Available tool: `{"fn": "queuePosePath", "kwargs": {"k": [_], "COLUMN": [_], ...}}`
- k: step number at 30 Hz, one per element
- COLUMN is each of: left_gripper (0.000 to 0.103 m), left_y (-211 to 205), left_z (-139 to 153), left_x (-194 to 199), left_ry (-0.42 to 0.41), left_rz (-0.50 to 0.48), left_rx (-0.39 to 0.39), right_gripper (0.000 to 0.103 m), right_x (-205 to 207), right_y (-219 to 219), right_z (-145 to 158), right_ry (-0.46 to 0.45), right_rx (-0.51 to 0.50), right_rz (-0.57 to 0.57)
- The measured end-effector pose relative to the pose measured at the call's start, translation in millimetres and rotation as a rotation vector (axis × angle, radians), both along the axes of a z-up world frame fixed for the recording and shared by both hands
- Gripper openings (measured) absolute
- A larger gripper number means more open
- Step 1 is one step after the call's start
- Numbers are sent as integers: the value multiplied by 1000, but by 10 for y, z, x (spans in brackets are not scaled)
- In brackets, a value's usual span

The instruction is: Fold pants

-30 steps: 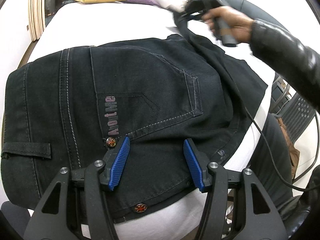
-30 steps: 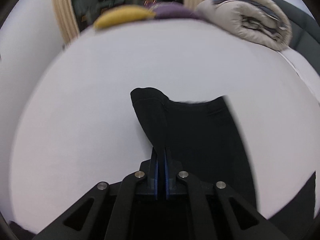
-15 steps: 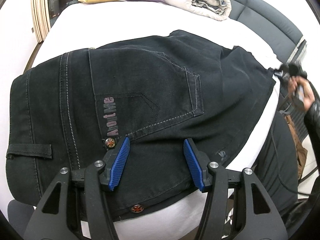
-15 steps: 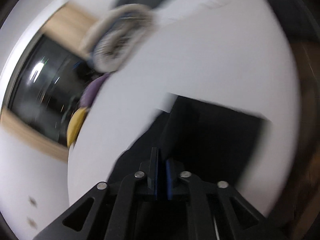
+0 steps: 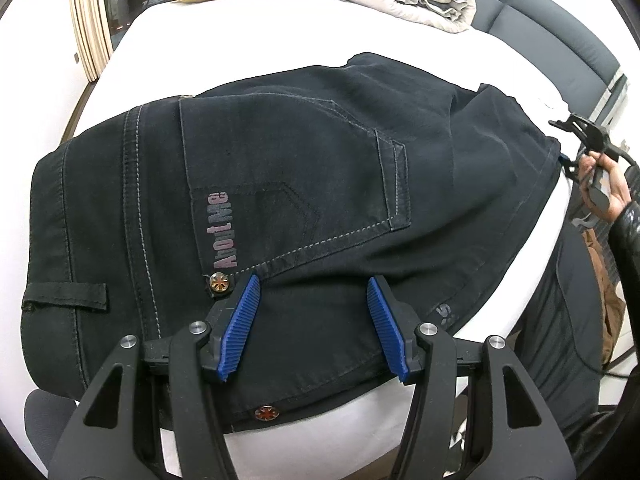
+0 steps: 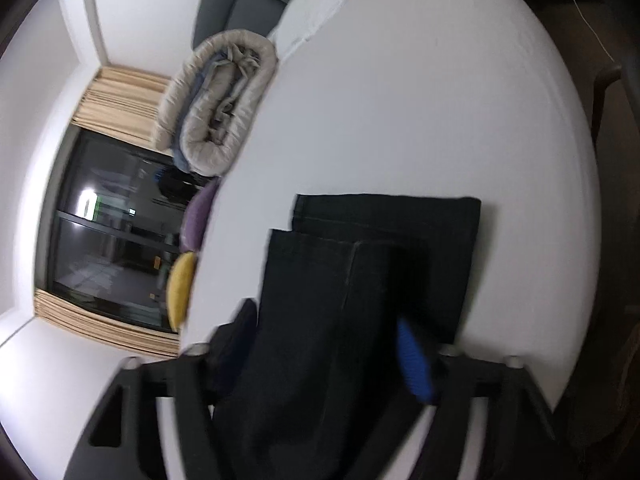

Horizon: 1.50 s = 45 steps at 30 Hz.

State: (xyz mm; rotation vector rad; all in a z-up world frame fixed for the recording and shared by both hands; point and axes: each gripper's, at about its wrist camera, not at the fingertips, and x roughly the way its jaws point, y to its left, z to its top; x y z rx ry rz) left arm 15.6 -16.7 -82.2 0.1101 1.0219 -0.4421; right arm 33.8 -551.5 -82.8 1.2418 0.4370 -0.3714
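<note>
Both grippers spread — left gripper (image 5: 312,326) over the pants (image 5: 300,184), right gripper (image 6: 328,356) astride the legs; unheld, they may slide off the bed (image 5: 280,28).

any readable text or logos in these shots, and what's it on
"AboutMe": faded pinkish embroidery running sideways along the back pocket of the black pants, last letters uncertain.
Small pale mark near the pants' lower right edge: too small to read.
Right wrist view: blurred, no text visible.
</note>
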Motion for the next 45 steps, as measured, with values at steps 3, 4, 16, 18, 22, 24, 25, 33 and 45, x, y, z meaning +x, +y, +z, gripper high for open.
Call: {"fn": "queuePosePath", "kwargs": {"k": [3,4,16,18,22,24,25,33,45], "left_gripper": [55,55,56,58,62,63,63,65,66], "left_y": [9,13,-8,-8,-41,-32,-19,-13,-23], "left_z": [6,7,-1,-10,-16,-11,-11,-13,-10], "left_x": [-2,-1,-6,-7,-10,-12,-12,-25,-31], "left_ry": [3,4,1,-2,-3,-1,0,-3,-6], "left_rz": [0,0,11,12,8,12,16,19,21], "left_rx": [4,6,15,16,36,34,28,20,21], "right_gripper": [19,9,2,2,10,39,64,59,55], "right_x": [105,127,-398,-511,-551,-603,-630,-616,-473], "right_y": [-80,-121,-536,-610,-482,-405,-354,-149,-293], "right_z": [-51,-65,-95,-193,-16,87,139,263,-54], "right_ry": [44,68,149,118,56,13,-14,-120,-37], "right_rx": [-9,-14,-145,-104,-126,-119,-122,-73,44], "right_rz": [23,28,-164,-152,-36,-21,-16,55,54]}}
